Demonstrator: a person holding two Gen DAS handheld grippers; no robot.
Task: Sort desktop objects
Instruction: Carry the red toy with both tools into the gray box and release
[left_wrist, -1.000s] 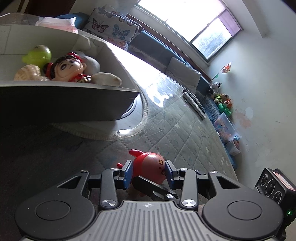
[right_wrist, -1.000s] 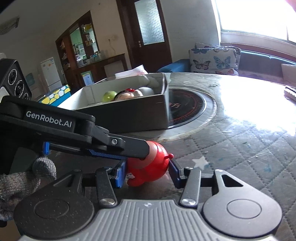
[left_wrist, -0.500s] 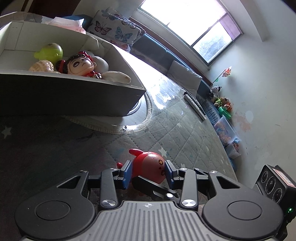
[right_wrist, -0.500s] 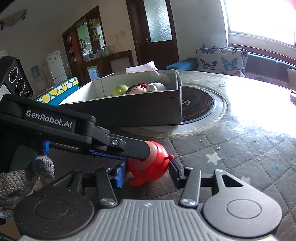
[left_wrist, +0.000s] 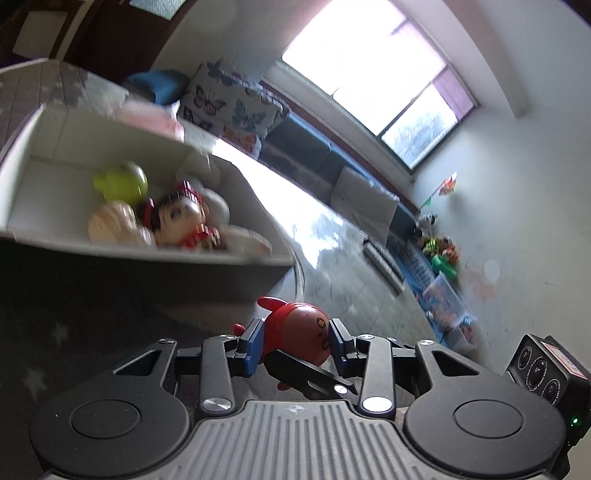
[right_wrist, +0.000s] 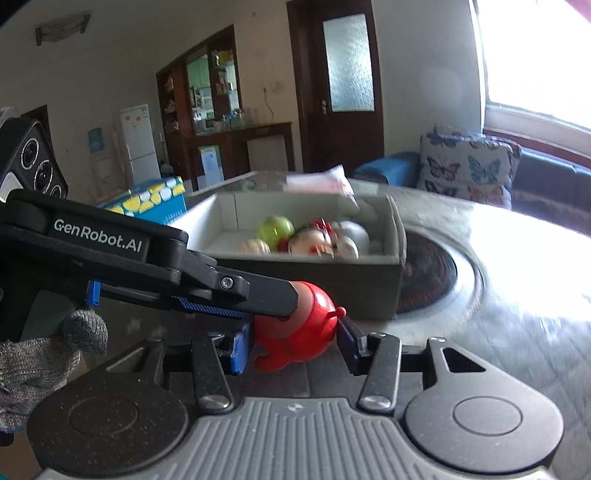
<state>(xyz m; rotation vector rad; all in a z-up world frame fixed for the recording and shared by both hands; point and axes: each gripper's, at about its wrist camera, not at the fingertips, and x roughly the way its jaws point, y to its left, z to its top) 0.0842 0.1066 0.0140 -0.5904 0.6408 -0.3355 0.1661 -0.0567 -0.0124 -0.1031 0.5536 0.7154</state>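
Both sets of fingers clamp one red toy (left_wrist: 301, 328): the left gripper (left_wrist: 295, 341) pinches it at its sides, and the right gripper (right_wrist: 293, 339) holds it crosswise. The toy hangs between them, above the table (right_wrist: 517, 295). Just beyond the fingertips stands the box (right_wrist: 317, 273), already holding other toys. This looks like the carrying step; next, clear the near wall and release inside.

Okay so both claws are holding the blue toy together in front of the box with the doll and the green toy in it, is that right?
Not quite: the toy is red, not blue. The right wrist view shows it best, between the right claw pads with the left claw gripping it too. The rest holds: the box behind it contains the doll and the green toy.
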